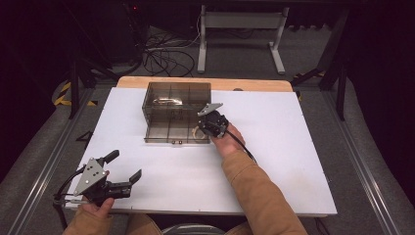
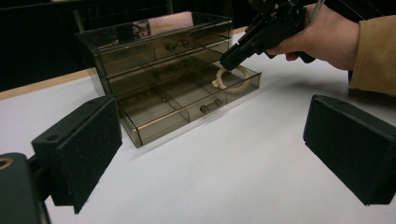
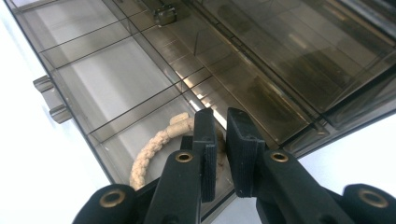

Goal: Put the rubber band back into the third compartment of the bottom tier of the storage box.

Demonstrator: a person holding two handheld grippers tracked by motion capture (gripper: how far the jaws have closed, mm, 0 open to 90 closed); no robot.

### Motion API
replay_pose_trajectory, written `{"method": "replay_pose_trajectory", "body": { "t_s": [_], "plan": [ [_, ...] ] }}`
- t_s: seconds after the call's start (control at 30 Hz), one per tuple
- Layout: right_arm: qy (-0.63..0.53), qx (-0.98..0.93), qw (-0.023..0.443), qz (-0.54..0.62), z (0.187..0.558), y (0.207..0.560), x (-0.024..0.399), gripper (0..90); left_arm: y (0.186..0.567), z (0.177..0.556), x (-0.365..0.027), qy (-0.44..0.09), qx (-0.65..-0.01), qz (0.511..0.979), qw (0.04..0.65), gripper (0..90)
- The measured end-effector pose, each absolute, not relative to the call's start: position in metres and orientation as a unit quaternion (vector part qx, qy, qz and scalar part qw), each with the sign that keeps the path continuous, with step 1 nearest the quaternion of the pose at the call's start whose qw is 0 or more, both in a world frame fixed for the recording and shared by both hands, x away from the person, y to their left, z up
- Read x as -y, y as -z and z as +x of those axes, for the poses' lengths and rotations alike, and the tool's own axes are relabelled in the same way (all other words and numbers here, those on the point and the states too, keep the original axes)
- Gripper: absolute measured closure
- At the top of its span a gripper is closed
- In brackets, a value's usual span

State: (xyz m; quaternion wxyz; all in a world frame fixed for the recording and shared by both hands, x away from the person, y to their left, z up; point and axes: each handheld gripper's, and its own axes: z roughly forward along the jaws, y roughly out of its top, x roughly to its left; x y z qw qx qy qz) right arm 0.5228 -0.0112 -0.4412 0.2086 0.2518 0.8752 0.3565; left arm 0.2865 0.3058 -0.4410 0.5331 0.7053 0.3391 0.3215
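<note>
Right gripper view looked down into the pulled-out bottom drawer [image 3: 116,88] of a smoky clear drawer box [image 1: 176,105]. Right gripper [image 3: 220,140] had its jaws drawn nearly together, a thin gap between the pads, hanging over the drawer's near corner compartment. A pale braided ring [image 3: 154,144] lay in that compartment, partly hidden under the jaws; whether a pad pinched the braid could not be told from this angle.

High view showed the box on the white table [image 1: 293,147], the right hand at its near right corner. Left gripper [image 1: 125,169] rested well apart near the table's front edge, jaws wide, nothing between them.

Left gripper view showed the right gripper's tips at the ring's upper edge inside the drawer.

Judgement: placing or picking the ring was the step in hand. Best done by keeping the tips clear of the thin dividers and front wall, moving straight up or down, and not dragging sideways, since the light box could slide.
</note>
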Motion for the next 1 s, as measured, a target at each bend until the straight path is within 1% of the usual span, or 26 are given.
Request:
{"method": "replay_pose_trajectory", "body": {
  "t_s": [0.27, 0.43, 0.63, 0.8, 1.0],
  "plan": [
    [-0.356, -0.878, 0.206, 0.246, 0.522, 0.442, 0.009, 80.7, 0.441, 0.287, -0.306, -0.321, -0.338, 0.706, 0.533, 5.1],
    [-0.360, -0.875, 0.208, 0.248, 0.522, 0.441, 0.010, 76.4, 0.441, 0.287, -0.305, -0.321, -0.340, 0.705, 0.533, 5.1],
    [-0.371, -0.872, 0.203, 0.248, 0.521, 0.437, 0.012, 66.4, 0.441, 0.287, -0.306, -0.320, -0.341, 0.704, 0.534, 5.1],
    [-0.395, -0.863, 0.191, 0.249, 0.516, 0.428, 0.014, 53.6, 0.441, 0.287, -0.306, -0.321, -0.341, 0.704, 0.533, 5.1],
    [-0.414, -0.857, 0.193, 0.240, 0.506, 0.417, 0.015, 40.6, 0.441, 0.287, -0.306, -0.321, -0.341, 0.704, 0.534, 5.1]
  ]
}}
